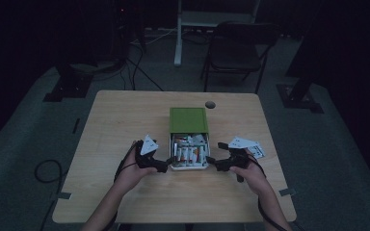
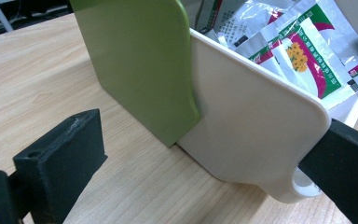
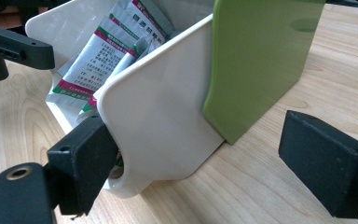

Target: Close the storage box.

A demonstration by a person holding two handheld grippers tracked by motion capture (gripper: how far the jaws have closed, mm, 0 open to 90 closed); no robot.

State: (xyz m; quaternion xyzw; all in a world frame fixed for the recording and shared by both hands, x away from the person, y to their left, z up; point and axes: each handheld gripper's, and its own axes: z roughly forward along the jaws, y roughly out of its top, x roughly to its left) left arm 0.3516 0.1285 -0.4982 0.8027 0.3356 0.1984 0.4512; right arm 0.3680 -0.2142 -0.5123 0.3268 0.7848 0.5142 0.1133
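On a wooden table (image 1: 125,125) in a dim room, a white drawer (image 2: 256,116) of packets (image 2: 303,51) sits half out of its green case (image 1: 188,119); left gripper (image 1: 166,165) and right gripper (image 1: 212,165) straddle its front corners, jaws wide, gripping nothing. Probably light, stiff, smooth plastic, best pinched at the side walls

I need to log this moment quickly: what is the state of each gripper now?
Left gripper: open, jaws spread at the near left corner of the white box, gripping nothing.
Right gripper: open, jaws spread at its near right corner, gripping nothing.
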